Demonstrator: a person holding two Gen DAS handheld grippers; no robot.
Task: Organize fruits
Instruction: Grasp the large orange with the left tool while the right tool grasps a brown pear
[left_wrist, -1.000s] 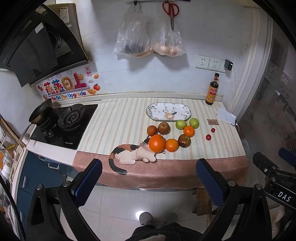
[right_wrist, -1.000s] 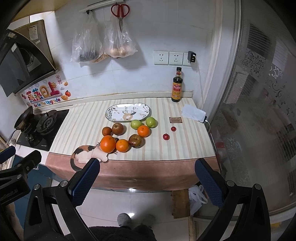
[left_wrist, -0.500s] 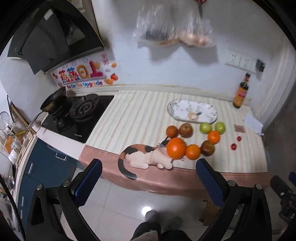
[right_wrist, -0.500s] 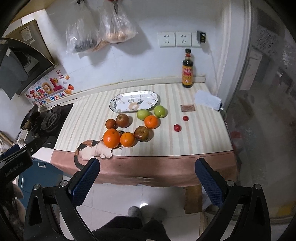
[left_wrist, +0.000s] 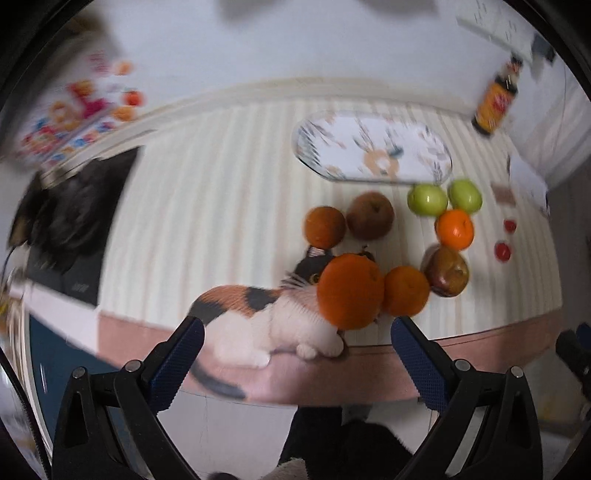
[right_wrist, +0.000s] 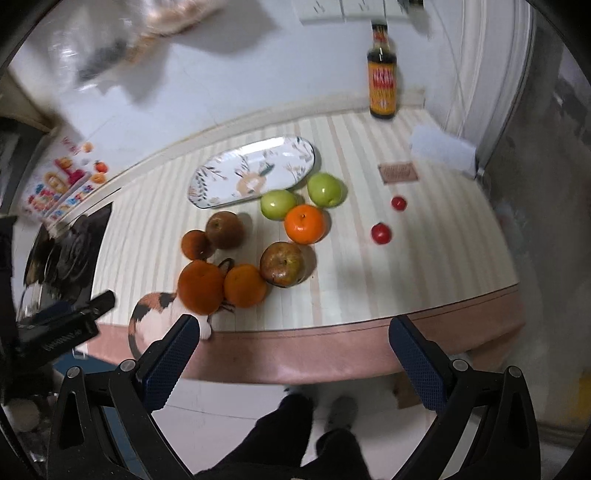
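Several fruits lie loose on the striped counter: a big orange (left_wrist: 350, 291) (right_wrist: 201, 287), a smaller orange (left_wrist: 405, 291) (right_wrist: 245, 285), brownish apples (left_wrist: 446, 273) (right_wrist: 282, 264), two green apples (left_wrist: 427, 199) (right_wrist: 278, 204) and a tangerine (left_wrist: 454, 229) (right_wrist: 304, 224). Behind them sits an oval patterned plate (left_wrist: 371, 147) (right_wrist: 253, 171) with nothing on it. My left gripper (left_wrist: 297, 349) hangs open over the counter's front edge, just short of the big orange. Open too, my right gripper (right_wrist: 293, 343) is in front of the counter edge, holding nothing.
Two small red tomatoes (right_wrist: 381, 233) lie right of the fruit. A dark sauce bottle (right_wrist: 382, 79) stands by the back wall, a white paper (right_wrist: 441, 149) near the right corner. A gas stove (left_wrist: 70, 218) is at the left. A cat is printed on the counter cloth (left_wrist: 258, 314).
Both grippers have moved forward and down toward the counter; the fruit now looks much larger and nearer. The left view is blurred by motion. Both stay open.
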